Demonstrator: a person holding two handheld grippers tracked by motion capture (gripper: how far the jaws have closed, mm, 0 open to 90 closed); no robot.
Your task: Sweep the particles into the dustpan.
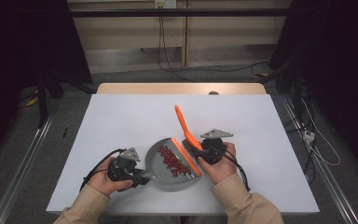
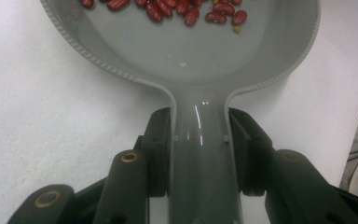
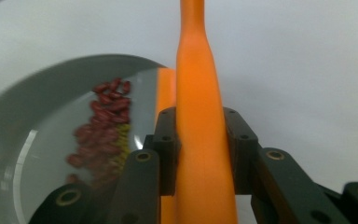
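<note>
Our left gripper (image 2: 200,140) has its jaws closed on the grey handle of the dustpan (image 2: 186,51), one pad pressed against each side of the handle just behind the point where it widens into the pan. In the high view the left gripper (image 1: 137,176) sits at the near left of the table (image 1: 121,116), held in our left hand (image 1: 107,179), with the dustpan (image 1: 161,172) stretching from it toward the middle.

Our right gripper (image 3: 200,149) clamps the orange handle of the brush (image 3: 196,93), the jaws shut against both sides of it where the handle is broad; the handle narrows as it runs away from the jaws. In the high view the right gripper (image 1: 196,151) is in our right hand (image 1: 219,163), just right of the pan, and the brush (image 1: 182,123) rises tilted, its handle pointing up and away from us. The brush's orange edge lies along the pan's open right side, touching it.

The beans (image 1: 172,161) lie inside the pan, a red band running along that orange edge. The left gripper view shows beans (image 2: 186,11) at the far part of the pan, with bare grey floor between them and the handle. In the right gripper view the beans (image 3: 105,126) are blurred, piled just left of the brush.

The table is white, and beyond its far edge lies a grey floor (image 1: 168,74) with cables.
</note>
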